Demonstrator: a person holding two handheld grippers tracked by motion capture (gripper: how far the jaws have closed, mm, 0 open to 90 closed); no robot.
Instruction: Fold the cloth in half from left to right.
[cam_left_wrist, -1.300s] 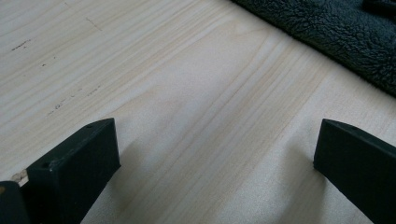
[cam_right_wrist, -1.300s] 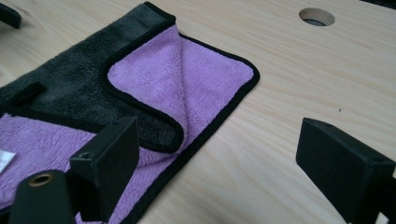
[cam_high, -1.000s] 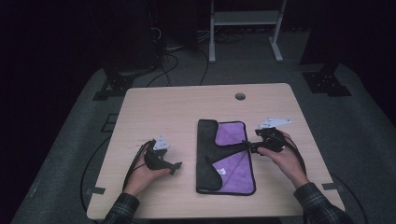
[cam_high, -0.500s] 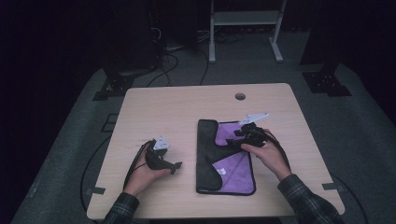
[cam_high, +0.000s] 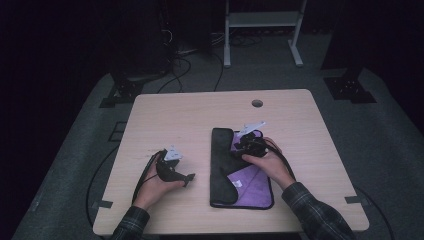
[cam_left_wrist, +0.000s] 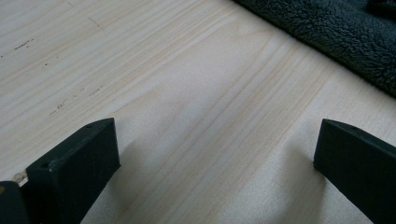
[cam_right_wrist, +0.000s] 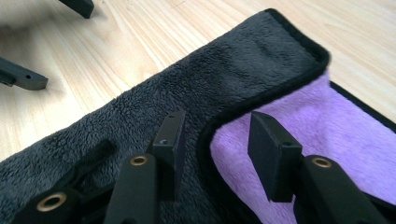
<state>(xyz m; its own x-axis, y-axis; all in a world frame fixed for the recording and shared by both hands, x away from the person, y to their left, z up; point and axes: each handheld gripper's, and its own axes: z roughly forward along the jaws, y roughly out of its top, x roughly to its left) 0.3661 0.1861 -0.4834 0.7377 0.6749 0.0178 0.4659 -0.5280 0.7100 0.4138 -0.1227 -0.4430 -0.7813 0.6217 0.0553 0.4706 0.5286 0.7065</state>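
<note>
Table (cam_high: 200, 115) first, from the high view: pale wood, with a folded cloth (cam_high: 225, 170) lying long axis running away from the person, its dark grey flap on the left side and purple face (cam_high: 255, 185) showing at the right. The right gripper (cam_high: 239, 145) sat on the cloth's far half, jaws pointing left toward the dark flap, the right hand (cam_high: 267, 165) wrapped behind it. Well apart to the left, the left gripper (cam_high: 188, 178) rested on bare wood in the left hand (cam_high: 155, 187), jaws aimed right at the cloth's long edge. How wide either tool stood, this view was too small to tell.

Over to the left gripper view, and it answered that: the left gripper (cam_left_wrist: 215, 154) was spread wide, nothing but wood grain between the jaws, and the cloth's fuzzy dark edge (cam_left_wrist: 336, 42) lay ahead and to the right, clear of both tips.

Right gripper view added the close detail: the right gripper (cam_right_wrist: 215, 140) stood partly parted, straddling the black-bound edge (cam_right_wrist: 261, 100) where the grey flap (cam_right_wrist: 187, 88) folded over the purple. One jaw sat over grey, the other over purple, not clamped. Far ahead at upper left, the other gripper's tips (cam_right_wrist: 23, 77) showed over the wood.
</note>
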